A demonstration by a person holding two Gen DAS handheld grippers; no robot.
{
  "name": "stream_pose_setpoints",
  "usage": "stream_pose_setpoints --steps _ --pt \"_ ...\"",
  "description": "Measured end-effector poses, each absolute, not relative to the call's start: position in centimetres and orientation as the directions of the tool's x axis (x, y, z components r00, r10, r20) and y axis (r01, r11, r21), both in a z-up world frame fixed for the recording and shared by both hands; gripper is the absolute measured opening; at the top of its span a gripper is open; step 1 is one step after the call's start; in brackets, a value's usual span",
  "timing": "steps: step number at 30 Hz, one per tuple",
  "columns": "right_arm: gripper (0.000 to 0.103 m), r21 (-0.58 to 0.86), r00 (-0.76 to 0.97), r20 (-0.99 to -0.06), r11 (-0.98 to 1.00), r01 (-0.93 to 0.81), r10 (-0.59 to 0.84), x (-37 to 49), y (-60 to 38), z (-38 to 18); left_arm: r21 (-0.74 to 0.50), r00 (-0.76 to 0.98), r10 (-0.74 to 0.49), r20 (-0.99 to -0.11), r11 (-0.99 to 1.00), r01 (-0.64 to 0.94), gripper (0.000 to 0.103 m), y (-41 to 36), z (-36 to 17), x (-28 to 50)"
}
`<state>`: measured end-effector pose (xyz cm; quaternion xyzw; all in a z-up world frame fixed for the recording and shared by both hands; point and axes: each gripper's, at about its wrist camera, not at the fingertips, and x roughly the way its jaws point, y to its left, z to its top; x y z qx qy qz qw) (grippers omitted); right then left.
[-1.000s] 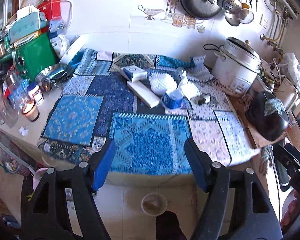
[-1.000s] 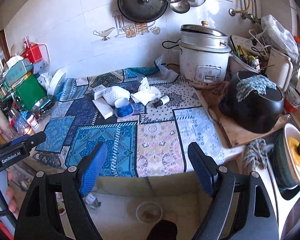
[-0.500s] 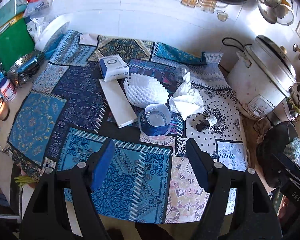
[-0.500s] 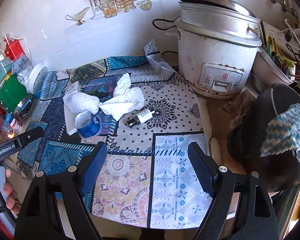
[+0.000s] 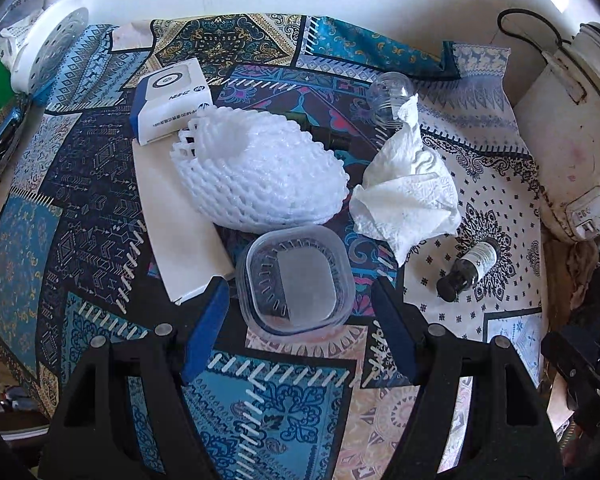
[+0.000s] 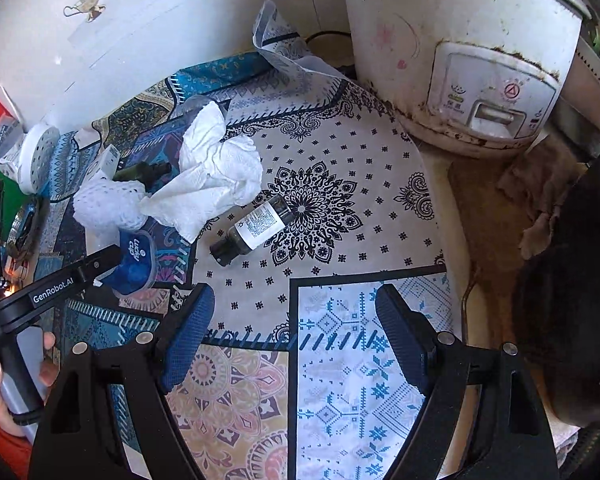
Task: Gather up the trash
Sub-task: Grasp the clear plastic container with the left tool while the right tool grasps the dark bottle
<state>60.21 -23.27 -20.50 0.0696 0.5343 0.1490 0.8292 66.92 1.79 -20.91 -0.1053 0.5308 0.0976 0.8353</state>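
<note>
Trash lies on a patterned cloth (image 5: 284, 404) that covers the counter. A clear plastic cup (image 5: 296, 284) with a blue label (image 6: 136, 256) stands upright. Behind it lie a white foam net (image 5: 260, 176), a crumpled paper towel (image 5: 408, 192), and a small dark bottle (image 5: 468, 268) on its side. My left gripper (image 5: 298, 286) hovers open just above the cup, whose rim shows between the fingers, untouched. My right gripper (image 6: 294, 292) is open over bare cloth, a little short of the dark bottle (image 6: 256, 228) and the paper towel (image 6: 212, 184).
A white box (image 5: 172, 100) and a flat white carton (image 5: 180, 232) lie left of the net. Behind it are a dark green bottle (image 5: 328, 136) and a clear jar (image 5: 388, 96). A rice cooker (image 6: 460, 60) and a black pot (image 6: 572, 280) crowd the right side. A hand (image 6: 4, 380) holds the left gripper's handle.
Both grippers have come forward and down from the counter's front edge to just over the trash pile. Their jaws keep the same width.
</note>
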Motion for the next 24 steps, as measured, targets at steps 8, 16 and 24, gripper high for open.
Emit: stream_pose_setpoints --steps 8,16,24 --pt "0.078 0.333 0.354 -0.870 0.939 -0.089 0.342 64.4 -20.8 -22.9 -0.103 0.407 -0.002 -0.913 0.968 -0.228 0.061 2.8 -21.9 68.6" --pt "0.057 0.300 0.345 -0.892 0.953 -0.026 0.291 66.5 -18.0 -24.6 -0.118 0.420 -0.054 -0.906 0.985 -0.127 0.060 2.0 -21.7 67.9" --pt "0.030 0.281 0.319 -0.902 0.956 -0.078 0.291 66.6 -17.0 -25.6 -0.118 0.445 -0.069 -0.893 0.990 -0.083 0.060 1.1 -20.8 66.5"
